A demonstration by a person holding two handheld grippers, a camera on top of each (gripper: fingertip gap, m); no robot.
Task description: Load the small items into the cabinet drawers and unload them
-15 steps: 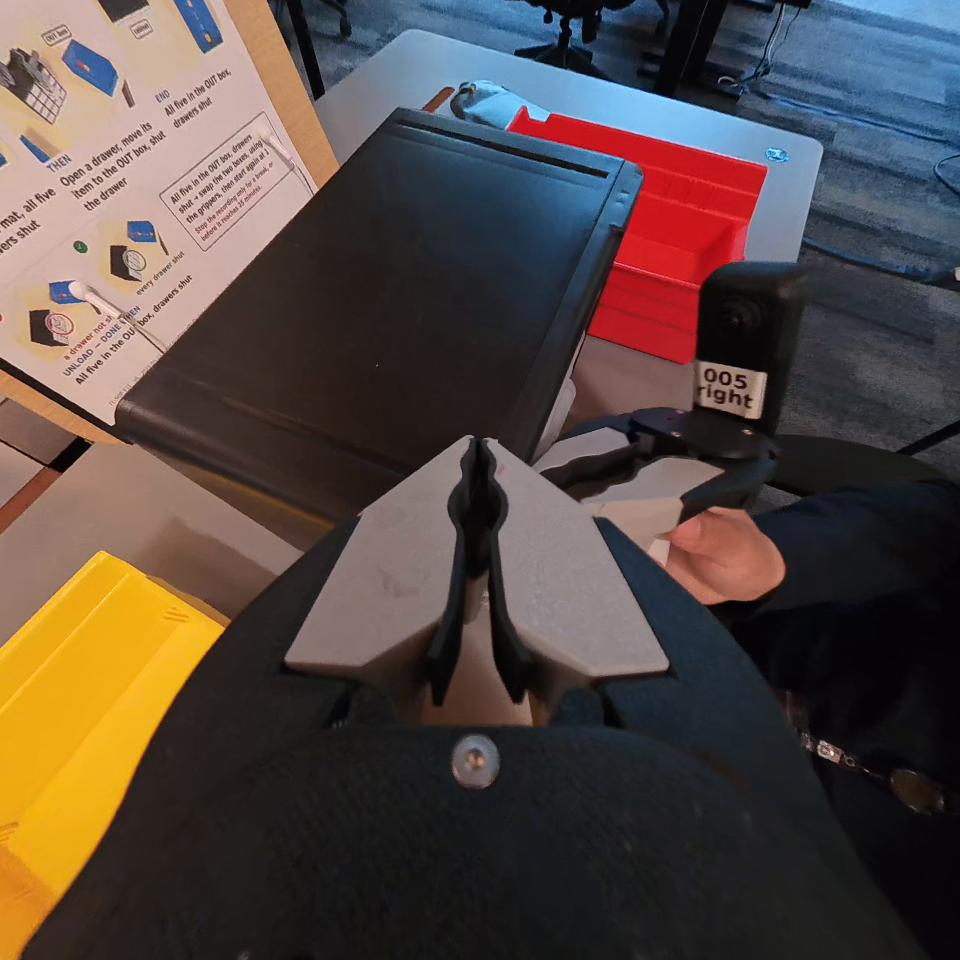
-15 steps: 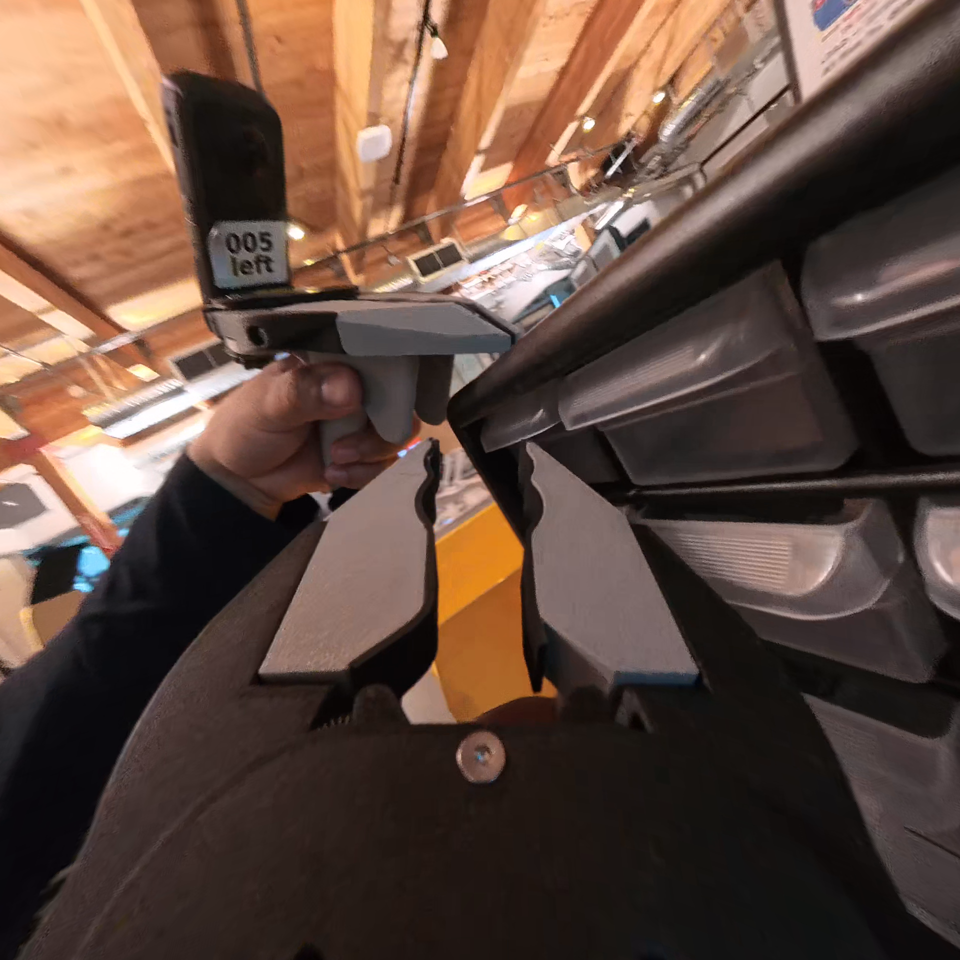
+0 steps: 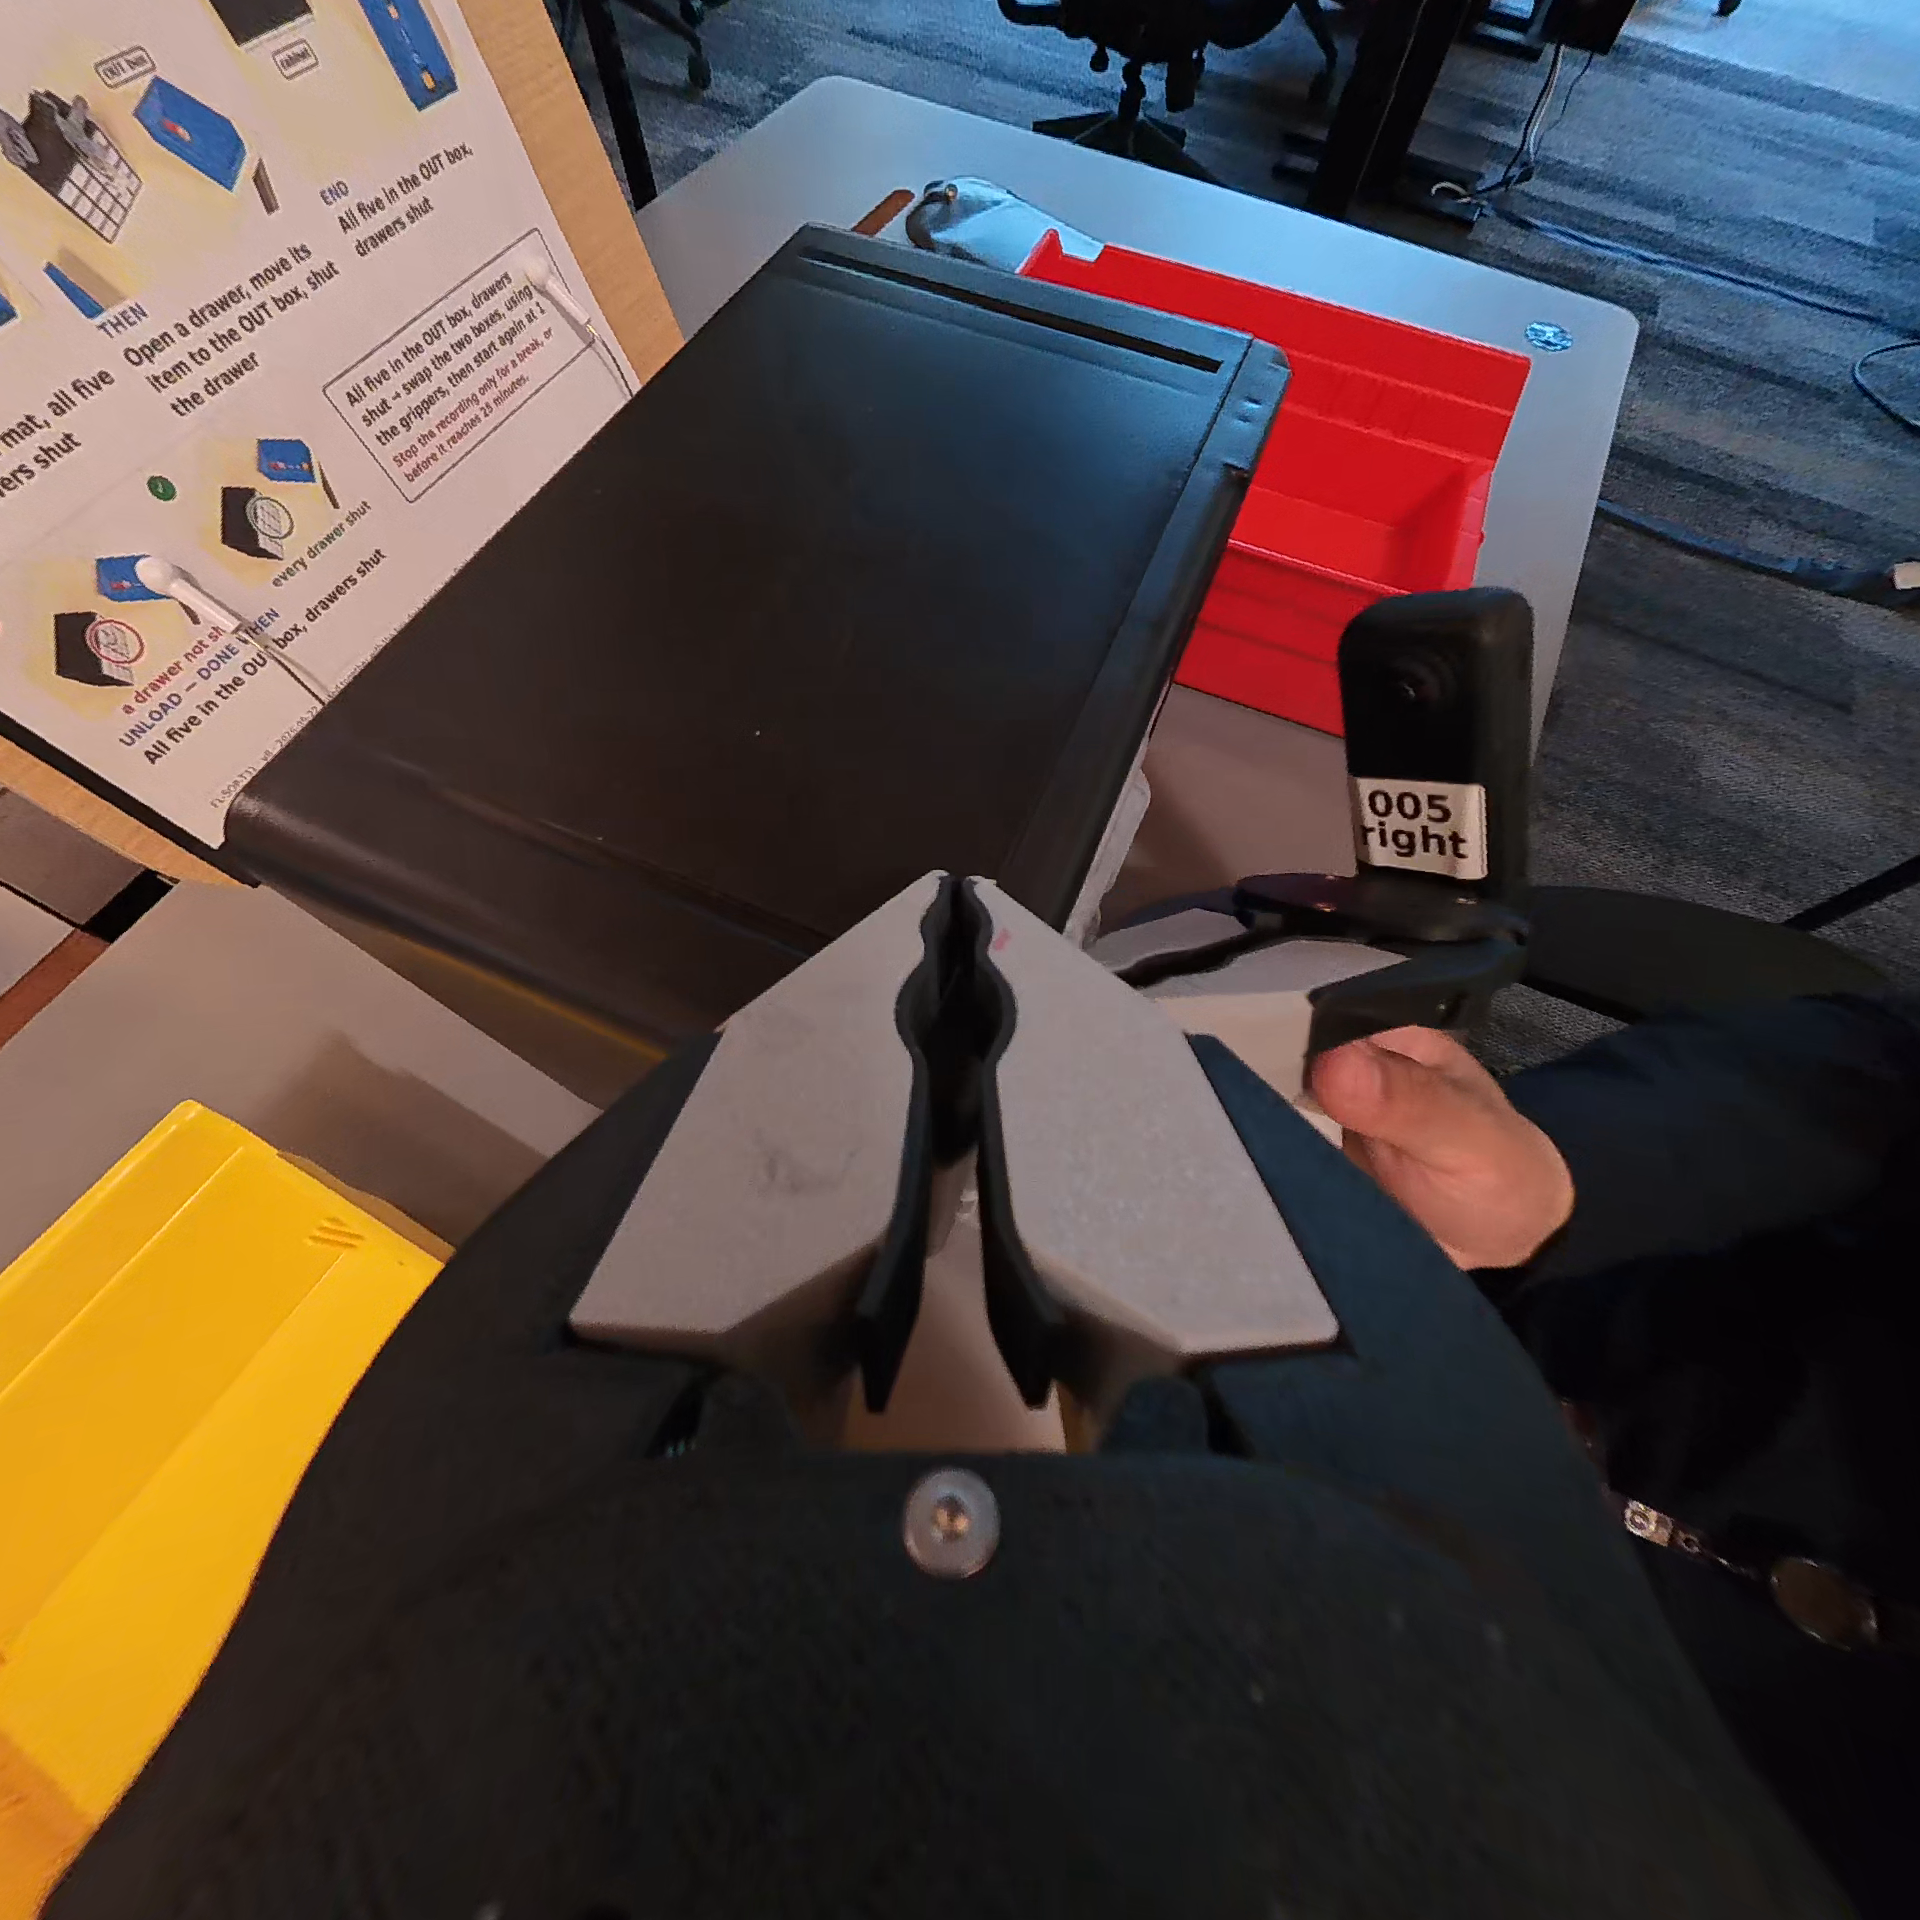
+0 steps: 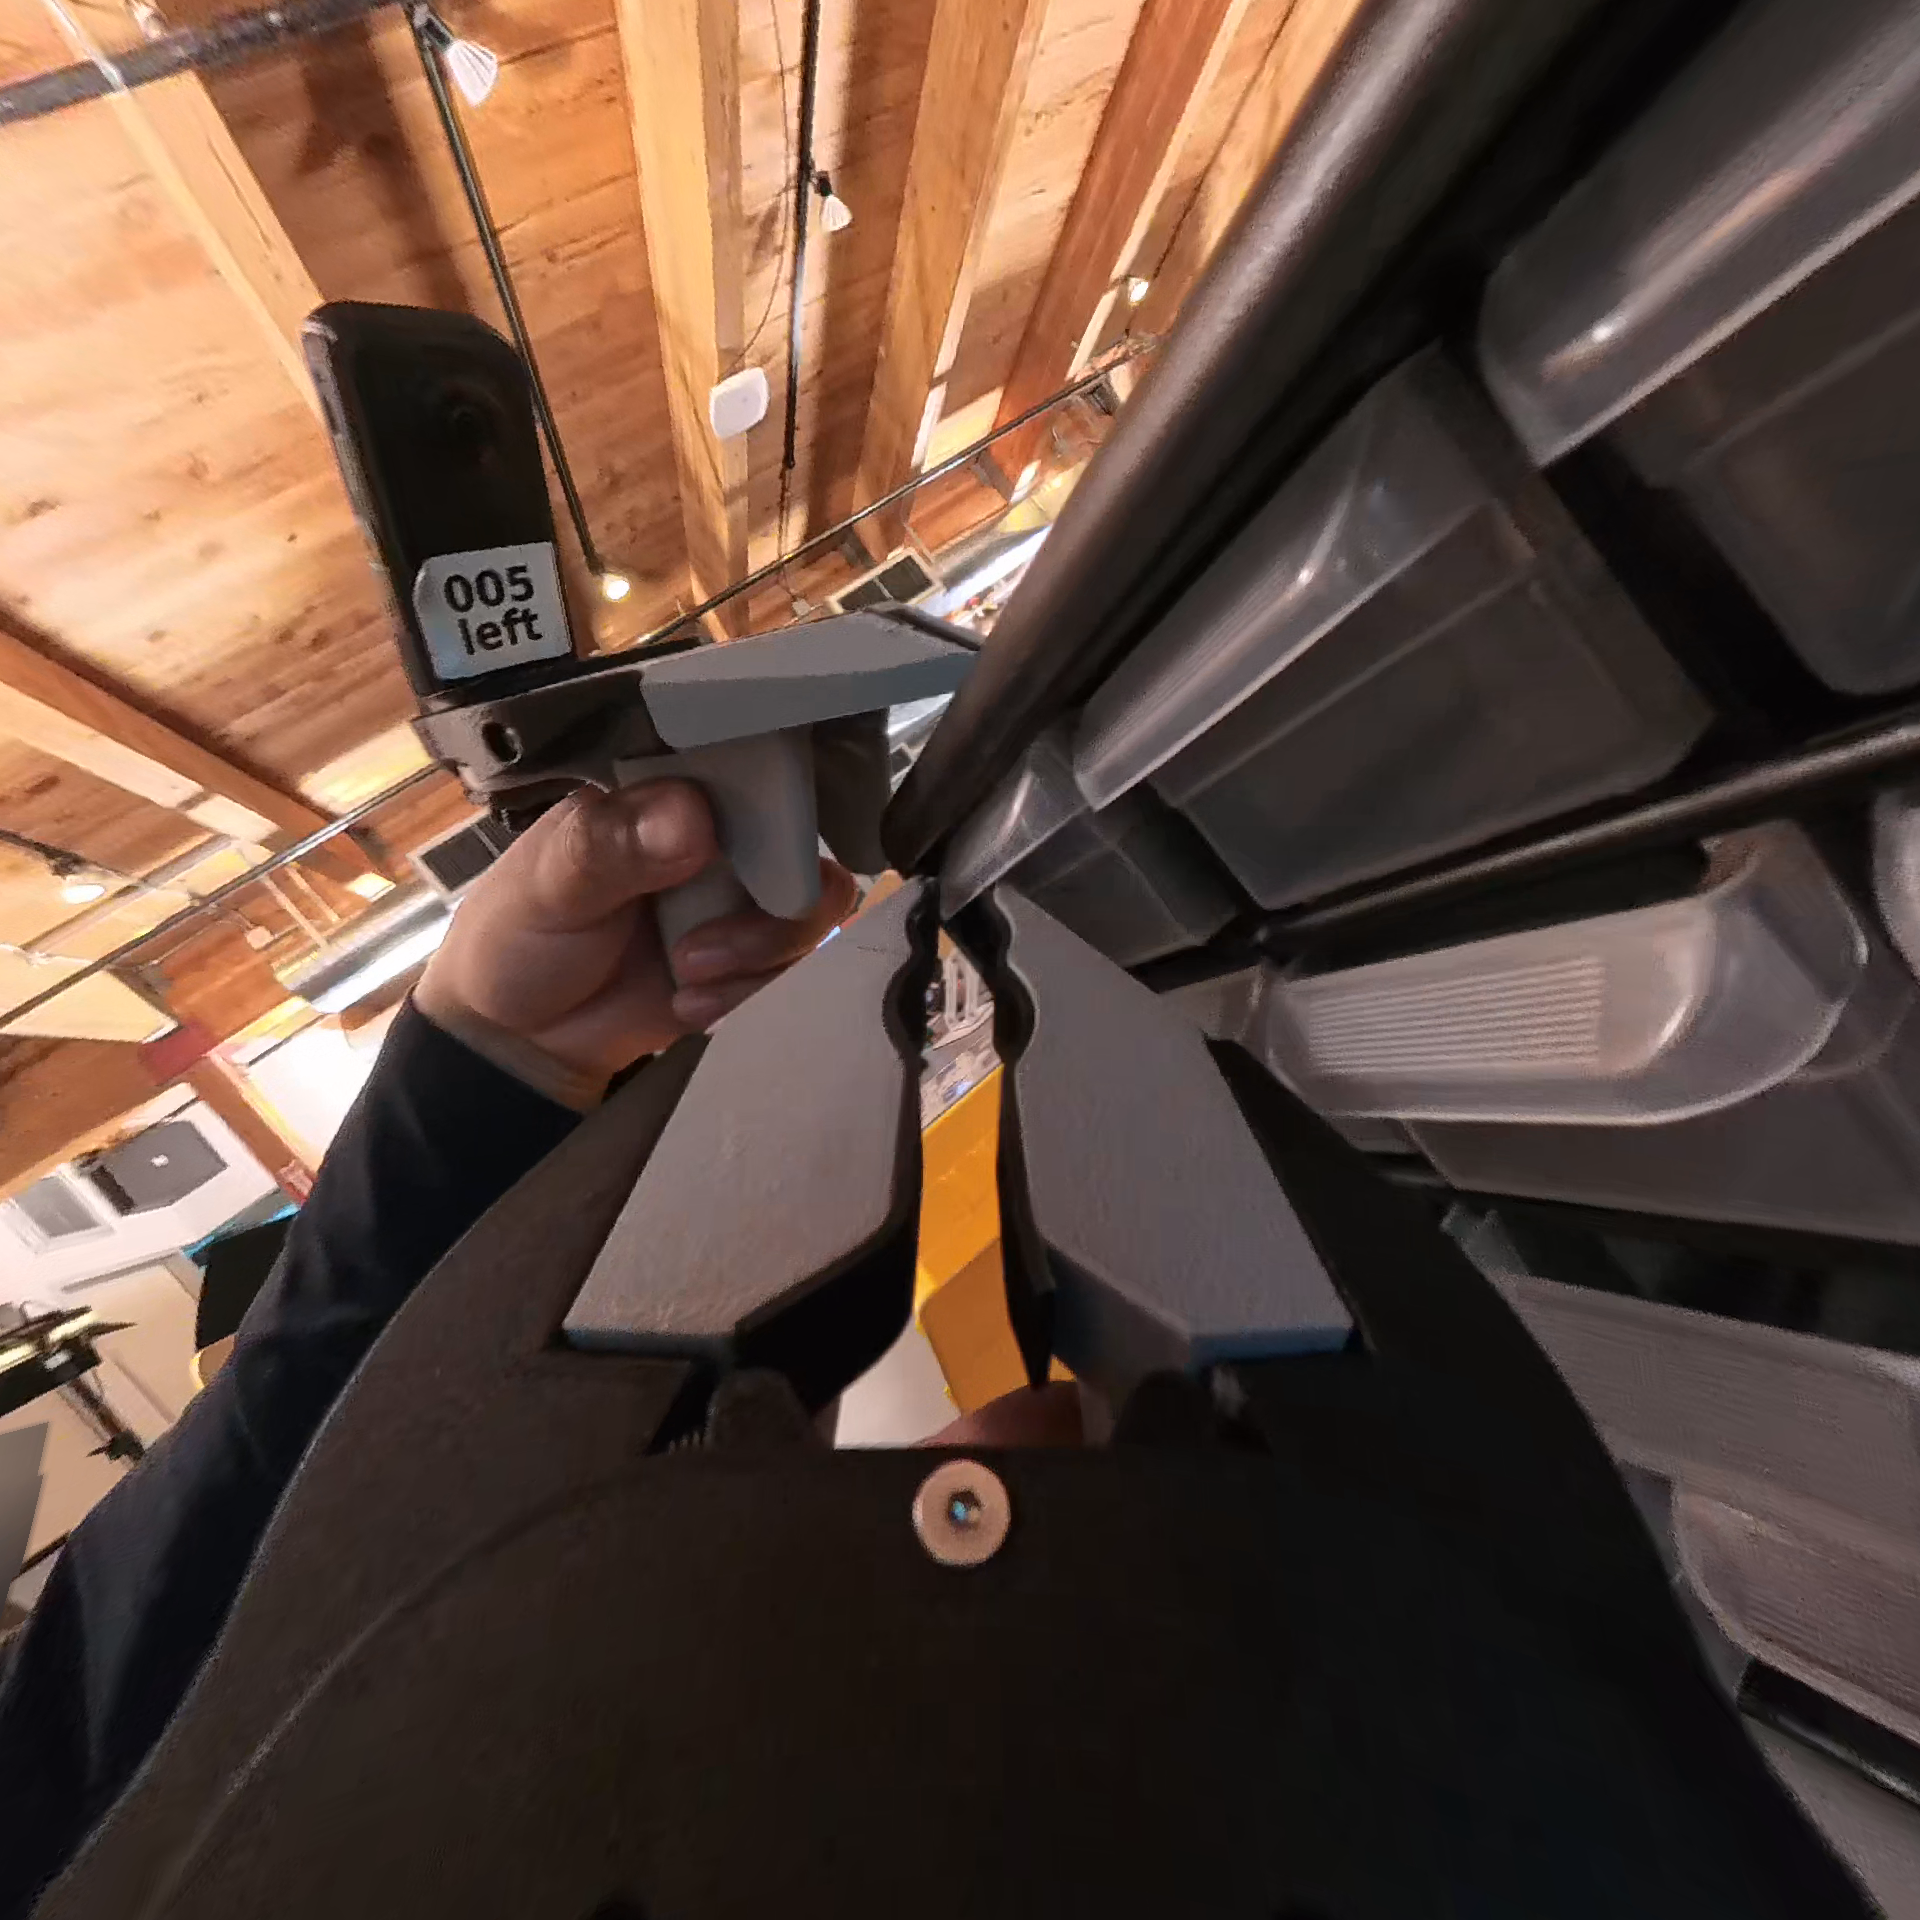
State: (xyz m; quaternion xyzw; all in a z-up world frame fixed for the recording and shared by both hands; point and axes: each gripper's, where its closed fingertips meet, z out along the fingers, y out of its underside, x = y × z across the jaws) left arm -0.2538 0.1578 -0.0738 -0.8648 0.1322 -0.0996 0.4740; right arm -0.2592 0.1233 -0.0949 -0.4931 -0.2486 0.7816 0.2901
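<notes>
Right hand-held gripper [image 4: 940, 914] pinched on top-corner clear drawer [image 4: 1049, 831] lip of cabinet [image 3: 727, 582]; left hand-held gripper [image 3: 961, 894] closed, empty; opening step, next pull straight outward.

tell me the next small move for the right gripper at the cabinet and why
Probably a short, straight pull back. The right gripper has its fingertips closed on the lip of the top corner drawer of the black cabinet, and that drawer looks still pushed in, level with the drawers beside it. The left gripper is shut and empty above the cabinet top, so it may steady the cabinet.
</notes>
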